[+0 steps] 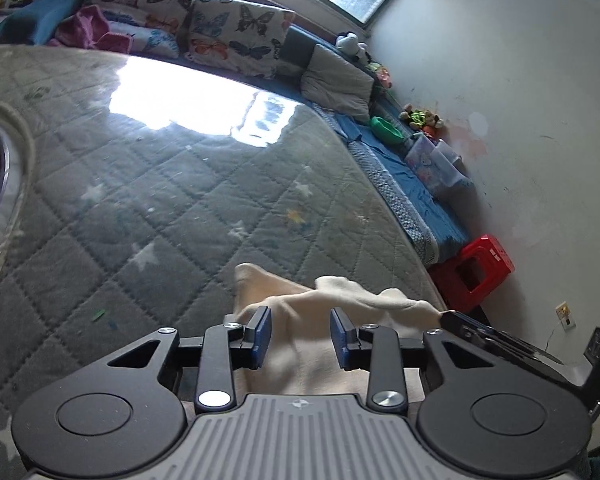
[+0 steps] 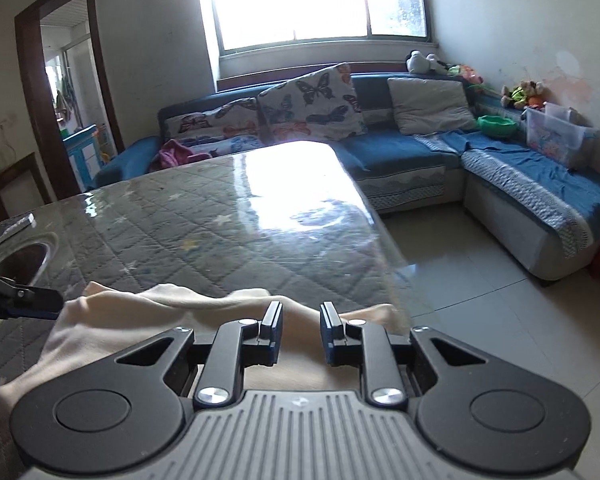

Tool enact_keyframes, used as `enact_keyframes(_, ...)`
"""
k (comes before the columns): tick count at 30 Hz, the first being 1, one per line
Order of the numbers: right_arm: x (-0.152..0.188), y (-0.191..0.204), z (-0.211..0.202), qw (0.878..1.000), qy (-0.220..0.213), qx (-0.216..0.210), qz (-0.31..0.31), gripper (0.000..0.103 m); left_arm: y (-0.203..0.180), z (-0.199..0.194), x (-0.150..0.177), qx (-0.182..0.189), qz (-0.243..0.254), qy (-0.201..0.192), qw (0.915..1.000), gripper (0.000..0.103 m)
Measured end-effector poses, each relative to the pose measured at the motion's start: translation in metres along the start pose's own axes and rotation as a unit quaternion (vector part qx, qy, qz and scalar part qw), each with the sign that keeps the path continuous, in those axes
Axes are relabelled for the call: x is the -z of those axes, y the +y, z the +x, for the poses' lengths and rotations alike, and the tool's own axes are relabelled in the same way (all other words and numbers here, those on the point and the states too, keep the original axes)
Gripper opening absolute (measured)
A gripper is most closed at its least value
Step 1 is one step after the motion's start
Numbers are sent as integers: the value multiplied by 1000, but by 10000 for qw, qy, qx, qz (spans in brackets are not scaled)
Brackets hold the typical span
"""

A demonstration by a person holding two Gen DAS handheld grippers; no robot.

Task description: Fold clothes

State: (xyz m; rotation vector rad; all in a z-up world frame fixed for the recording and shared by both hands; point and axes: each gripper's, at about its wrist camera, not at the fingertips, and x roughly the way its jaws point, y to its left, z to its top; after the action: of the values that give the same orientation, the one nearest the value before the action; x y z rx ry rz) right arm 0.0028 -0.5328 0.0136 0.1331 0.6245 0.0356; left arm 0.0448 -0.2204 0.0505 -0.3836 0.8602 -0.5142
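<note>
A cream cloth [image 1: 324, 300] lies rumpled at the near edge of the quilted grey table [image 1: 160, 184]. My left gripper [image 1: 300, 336] hovers just above it, open, with cloth showing between its blue pads but not pinched. In the right wrist view the same cream cloth [image 2: 148, 308] spreads across the near table [image 2: 228, 220] edge. My right gripper [image 2: 300, 332] is open over the cloth's right part, nothing clamped. The left gripper [image 2: 24, 300] shows at the left border of that view, and the right gripper [image 1: 500, 340] shows at the right in the left wrist view.
A round metal basin [image 2: 24, 260] is sunk in the table at the left. A blue corner sofa [image 2: 420, 148] with butterfly cushions [image 2: 312, 104], a green bowl [image 2: 496, 125] and a clear box [image 2: 556, 136] stands behind. A red stool [image 1: 476, 272] is on the tiled floor [image 2: 460, 280].
</note>
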Motion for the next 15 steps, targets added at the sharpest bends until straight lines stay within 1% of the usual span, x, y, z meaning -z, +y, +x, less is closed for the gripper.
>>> enact_keyframes(3,-1,6,9,10000,53,-57,-13,19,-12,9,-4,115,129,38,9998,34)
enact_keyframes(9,-2,11,27,9999,155,-39,-65,19,-19,32,-3,57,252,242,9994,34)
enact_keyframes(15,1,9,34,9997,217,-8,-100,19,-26,56,-3,-2,375,447,9983,34)
